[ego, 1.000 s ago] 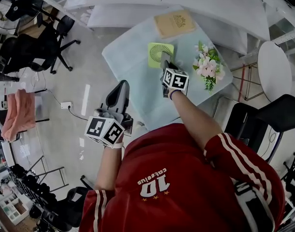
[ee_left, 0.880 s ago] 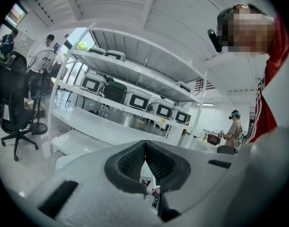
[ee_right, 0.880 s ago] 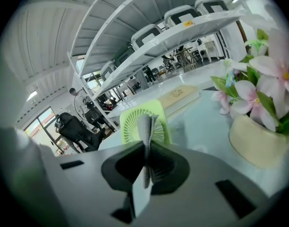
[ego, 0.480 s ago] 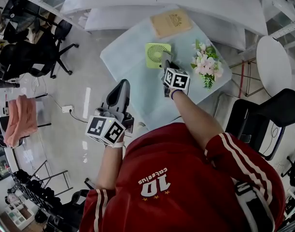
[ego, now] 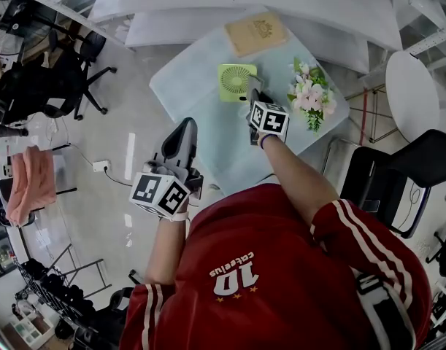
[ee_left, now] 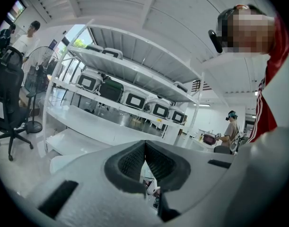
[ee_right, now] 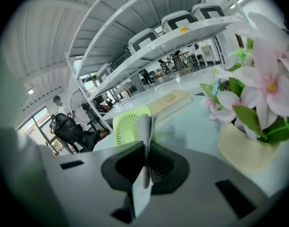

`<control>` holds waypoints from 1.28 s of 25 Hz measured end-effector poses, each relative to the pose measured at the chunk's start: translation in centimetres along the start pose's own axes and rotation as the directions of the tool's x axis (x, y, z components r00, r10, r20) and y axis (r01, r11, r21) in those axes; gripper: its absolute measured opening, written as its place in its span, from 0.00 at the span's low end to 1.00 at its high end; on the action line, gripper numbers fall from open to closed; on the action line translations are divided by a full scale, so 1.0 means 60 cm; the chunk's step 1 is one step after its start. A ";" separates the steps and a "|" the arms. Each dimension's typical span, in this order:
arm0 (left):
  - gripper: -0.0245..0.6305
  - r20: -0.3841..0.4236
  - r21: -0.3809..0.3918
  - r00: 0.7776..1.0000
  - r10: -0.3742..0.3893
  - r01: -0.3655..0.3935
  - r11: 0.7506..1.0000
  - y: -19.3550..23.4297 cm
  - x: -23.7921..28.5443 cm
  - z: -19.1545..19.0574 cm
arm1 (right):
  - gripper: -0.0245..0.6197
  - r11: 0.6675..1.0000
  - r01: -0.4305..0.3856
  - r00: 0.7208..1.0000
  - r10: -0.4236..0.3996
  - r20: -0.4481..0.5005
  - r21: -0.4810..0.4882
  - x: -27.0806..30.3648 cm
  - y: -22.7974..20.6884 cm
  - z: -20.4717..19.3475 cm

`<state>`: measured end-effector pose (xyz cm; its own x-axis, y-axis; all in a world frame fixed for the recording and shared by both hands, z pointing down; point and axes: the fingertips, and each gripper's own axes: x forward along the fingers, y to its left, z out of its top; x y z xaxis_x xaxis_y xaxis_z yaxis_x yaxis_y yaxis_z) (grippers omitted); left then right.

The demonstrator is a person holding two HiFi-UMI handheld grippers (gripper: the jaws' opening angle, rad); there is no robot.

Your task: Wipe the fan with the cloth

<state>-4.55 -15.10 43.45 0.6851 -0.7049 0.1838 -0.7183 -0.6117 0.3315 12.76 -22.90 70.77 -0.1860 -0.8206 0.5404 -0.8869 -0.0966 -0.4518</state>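
The fingers (ee_right: 163, 169) of the right gripper (ee_right: 147, 150) are closed on a thin grey cloth (ee_right: 144, 124), which is held upright between them. This gripper is extended forward over the counter (ego: 193, 97), its tip just beside the green fan (ego: 237, 81), which is placed on the counter between a book (ego: 255, 31) and a flower bunch (ego: 310, 99). The left gripper (ee_left: 145, 149) is pressed together with nothing gripped. It is held beyond the counter's edge, well apart from the fan.

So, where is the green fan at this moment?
In the head view the green fan is on the pale table, just ahead of the right tool, with the tan book beyond it and the flowers to its right.
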 end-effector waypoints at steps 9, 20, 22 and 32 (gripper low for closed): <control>0.04 -0.005 -0.002 1.000 -0.012 0.012 1.000 -0.004 0.004 0.001 | 0.06 1.000 0.022 1.000 -0.022 0.008 -0.006 -0.007 -0.014 0.002; 0.04 -0.008 0.005 1.000 -0.019 0.019 1.000 -0.005 -0.003 0.004 | 0.06 0.999 0.047 0.999 -0.047 0.024 -0.022 -0.018 -0.018 0.001; 0.04 -0.009 0.005 1.000 -0.026 0.026 1.000 -0.005 -0.003 0.002 | 0.06 0.998 0.055 0.998 -0.054 0.028 -0.022 -0.021 -0.021 0.002; 0.04 -0.016 0.001 0.998 -0.053 0.053 0.999 -0.009 0.000 -0.002 | 0.06 0.997 0.079 0.996 -0.078 0.036 -0.020 -0.034 -0.030 0.001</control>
<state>-4.13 -14.73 43.40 0.7240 -0.6656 0.1811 -0.6812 -0.6486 0.3395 14.77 -21.09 70.41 -0.1007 -0.8303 0.5481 -0.9069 -0.1499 -0.3937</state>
